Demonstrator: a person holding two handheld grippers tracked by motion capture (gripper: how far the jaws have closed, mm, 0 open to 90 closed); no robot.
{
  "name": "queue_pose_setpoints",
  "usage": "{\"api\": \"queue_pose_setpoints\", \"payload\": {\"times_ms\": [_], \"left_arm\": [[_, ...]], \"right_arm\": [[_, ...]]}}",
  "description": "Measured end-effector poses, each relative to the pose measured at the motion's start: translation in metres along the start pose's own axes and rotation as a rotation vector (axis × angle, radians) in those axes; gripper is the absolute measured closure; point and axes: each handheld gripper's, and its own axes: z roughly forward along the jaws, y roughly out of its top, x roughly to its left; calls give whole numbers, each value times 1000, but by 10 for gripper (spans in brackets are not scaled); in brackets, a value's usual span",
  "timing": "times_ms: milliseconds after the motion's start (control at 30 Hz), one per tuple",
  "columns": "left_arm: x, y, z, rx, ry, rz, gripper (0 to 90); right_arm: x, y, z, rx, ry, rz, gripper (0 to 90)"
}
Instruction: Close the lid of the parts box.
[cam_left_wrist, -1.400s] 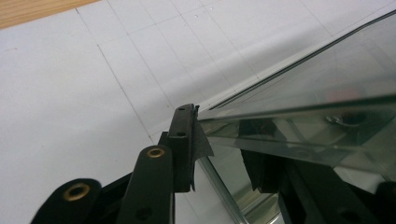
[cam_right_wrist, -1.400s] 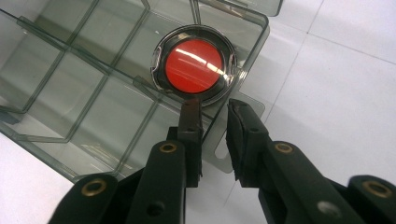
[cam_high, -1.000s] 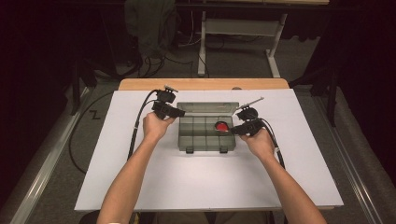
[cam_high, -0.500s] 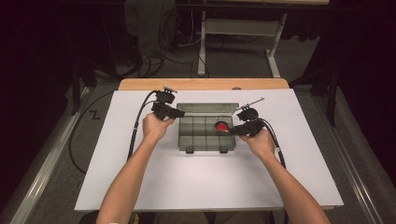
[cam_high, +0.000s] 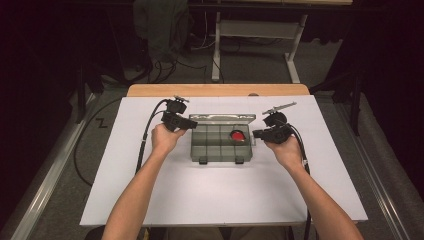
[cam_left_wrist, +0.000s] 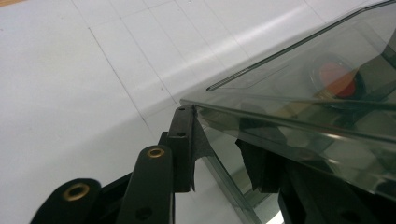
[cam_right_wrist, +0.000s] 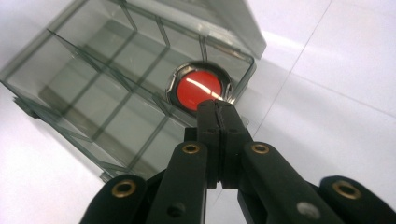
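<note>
Smoky plastic organiser box (cam_high: 220, 142) sits mid-worktop (cam_high: 220, 200), its raised lid (cam_left_wrist: 299, 112) blurring everything behind it. One red disc (cam_right_wrist: 200, 89) lies in the box's 2 o'clock compartment. Left tongs (cam_left_wrist: 219, 144) straddle the lid's corner at 9 o'clock; right tongs (cam_right_wrist: 217, 119), pressed together and empty, hover just beside the disc.

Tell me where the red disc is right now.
In the high view, the red disc lies inside the clear compartment box, in its far right compartment, just beyond the right tool.
</note>
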Motion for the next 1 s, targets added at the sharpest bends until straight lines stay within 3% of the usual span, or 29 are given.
{"api": "queue_pose_setpoints", "payload": {"times_ms": [500,1000], "left_arm": [[-2,-8,-3,8,-21,12,665],[-4,-16,-16,-6,-45,22,670]], "right_arm": [[0,11,-17,-91,38,15,900],[3,8,-22,-78,45,-13,900]]}}
